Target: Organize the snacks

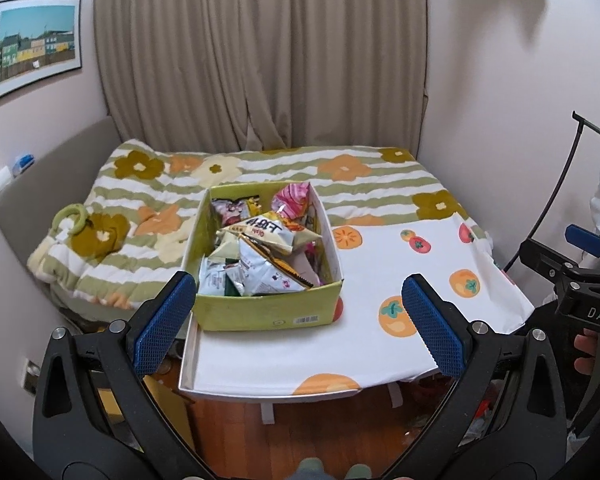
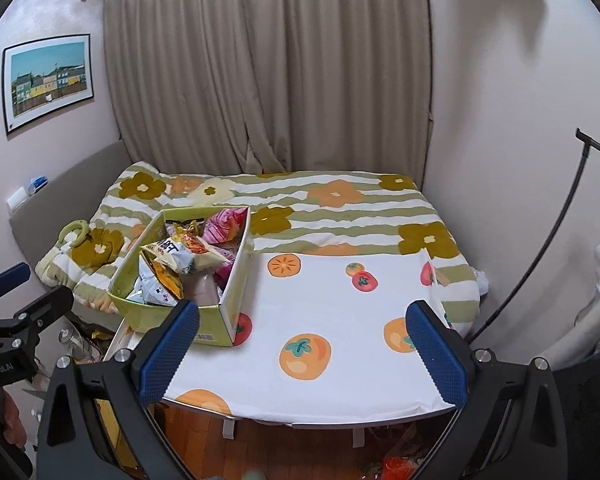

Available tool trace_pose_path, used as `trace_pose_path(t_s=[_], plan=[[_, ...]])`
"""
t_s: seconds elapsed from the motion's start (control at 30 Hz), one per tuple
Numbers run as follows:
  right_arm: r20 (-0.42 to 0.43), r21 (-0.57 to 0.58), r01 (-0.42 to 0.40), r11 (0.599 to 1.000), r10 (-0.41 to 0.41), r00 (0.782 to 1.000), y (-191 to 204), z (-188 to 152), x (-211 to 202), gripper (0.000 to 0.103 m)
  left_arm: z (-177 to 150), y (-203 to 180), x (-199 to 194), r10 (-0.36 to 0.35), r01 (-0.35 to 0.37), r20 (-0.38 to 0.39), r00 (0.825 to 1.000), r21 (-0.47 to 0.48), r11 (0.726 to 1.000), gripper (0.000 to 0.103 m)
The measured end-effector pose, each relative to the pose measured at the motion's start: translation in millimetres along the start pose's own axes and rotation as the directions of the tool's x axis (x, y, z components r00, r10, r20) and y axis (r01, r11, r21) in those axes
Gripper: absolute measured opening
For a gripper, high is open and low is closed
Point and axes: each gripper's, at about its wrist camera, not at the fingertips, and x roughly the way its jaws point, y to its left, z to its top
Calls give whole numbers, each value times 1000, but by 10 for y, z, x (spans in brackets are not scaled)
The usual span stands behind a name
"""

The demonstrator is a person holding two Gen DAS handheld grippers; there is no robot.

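Observation:
A yellow-green cardboard box (image 1: 260, 314) stands on the left part of a small table covered with a white persimmon-print cloth (image 1: 380, 280). The box is heaped with several snack bags (image 1: 260, 256), mostly white, silver and pink. In the right wrist view the box (image 2: 172, 320) and its snack bags (image 2: 180, 260) sit at the cloth's (image 2: 340, 308) left edge. My left gripper (image 1: 300, 328) is open and empty, held back from the table in front of the box. My right gripper (image 2: 304, 348) is open and empty, in front of the bare cloth to the right of the box.
A bed with a striped flower blanket (image 1: 260, 168) lies behind the table, with a green ring toy (image 1: 72, 218) on its left. Beige curtains (image 1: 260, 60) hang behind. Walls close in left and right. Wooden floor (image 1: 320, 432) shows below the table's front edge.

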Motion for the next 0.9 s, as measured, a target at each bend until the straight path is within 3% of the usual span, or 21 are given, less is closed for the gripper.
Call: trace_pose_path(t_s=[0.27,0.9], plan=[[22,3,40,999,-41,999,-12,73,13,103,81,3,54,-4,4,25,1000,2,1000,102],[9,7,22,1000,-22,1000,-44,92,102,103,50,-1,103,20,-20,16,1000,-15,1000,102]])
